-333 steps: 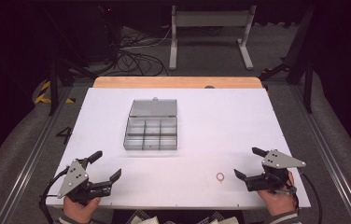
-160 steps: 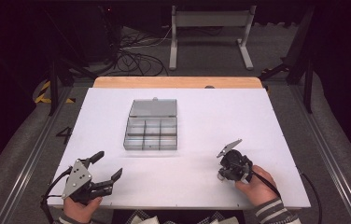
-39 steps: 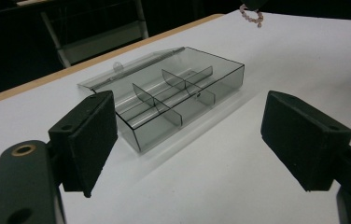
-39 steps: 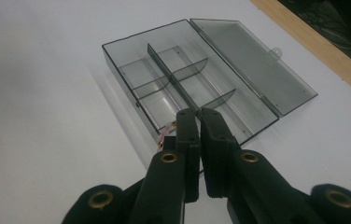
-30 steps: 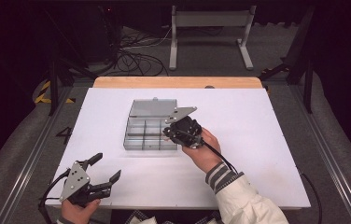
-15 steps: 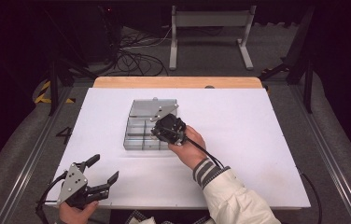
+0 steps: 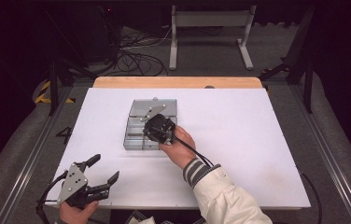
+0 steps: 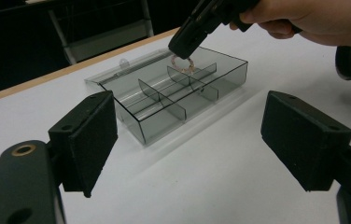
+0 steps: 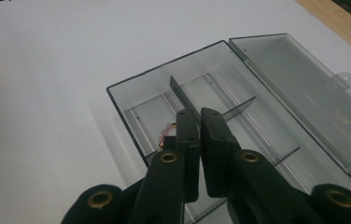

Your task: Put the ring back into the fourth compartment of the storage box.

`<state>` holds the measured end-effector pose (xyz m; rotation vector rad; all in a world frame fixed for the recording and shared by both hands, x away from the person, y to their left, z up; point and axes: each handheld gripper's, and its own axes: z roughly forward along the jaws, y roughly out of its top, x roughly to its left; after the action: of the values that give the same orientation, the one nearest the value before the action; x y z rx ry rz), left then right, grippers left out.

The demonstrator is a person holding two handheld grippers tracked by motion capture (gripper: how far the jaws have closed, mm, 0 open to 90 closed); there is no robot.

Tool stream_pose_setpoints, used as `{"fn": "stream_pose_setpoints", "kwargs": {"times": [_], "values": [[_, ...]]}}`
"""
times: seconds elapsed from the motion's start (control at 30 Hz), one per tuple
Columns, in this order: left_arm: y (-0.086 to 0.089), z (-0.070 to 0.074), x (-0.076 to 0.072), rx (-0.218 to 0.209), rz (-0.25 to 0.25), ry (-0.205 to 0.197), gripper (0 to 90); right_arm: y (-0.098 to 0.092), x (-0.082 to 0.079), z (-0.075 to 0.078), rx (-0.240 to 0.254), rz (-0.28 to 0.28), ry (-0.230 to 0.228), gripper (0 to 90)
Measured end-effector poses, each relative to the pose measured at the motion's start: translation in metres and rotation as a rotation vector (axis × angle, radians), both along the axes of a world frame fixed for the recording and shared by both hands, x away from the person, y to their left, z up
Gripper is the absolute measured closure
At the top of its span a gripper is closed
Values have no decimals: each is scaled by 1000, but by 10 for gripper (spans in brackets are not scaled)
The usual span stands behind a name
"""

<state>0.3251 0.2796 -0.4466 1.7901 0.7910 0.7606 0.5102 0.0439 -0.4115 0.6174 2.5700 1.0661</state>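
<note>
One small beaded ring, light, limp and slippery, hangs pinched in my right gripper over the organizer box at my 12 o'clock; grip several beads. My left gripper sits spread.

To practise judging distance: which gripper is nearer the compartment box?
Right. The right gripper hangs over the box, holding a bracelet; the left gripper sits apart near the table's front edge.
</note>
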Motion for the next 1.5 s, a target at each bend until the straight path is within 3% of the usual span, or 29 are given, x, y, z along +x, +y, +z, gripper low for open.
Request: {"fn": "stream_pose_setpoints", "kwargs": {"times": [0.37, 0.8, 1.3, 1.5], "values": [[-1, 0, 1, 4, -7, -1, 190, 14, 8, -14, 27, -23, 37, 869], [-1, 0, 1, 6, -12, -3, 190, 28, 5, -25, 57, -44, 6, 868], [-2, 0, 2, 4, -17, -3, 190, 37, 1, -34, 37, -33, 9, 864], [-2, 0, 2, 7, -17, -3, 190, 36, 2, -34, 36, -38, 29, 776]]}}
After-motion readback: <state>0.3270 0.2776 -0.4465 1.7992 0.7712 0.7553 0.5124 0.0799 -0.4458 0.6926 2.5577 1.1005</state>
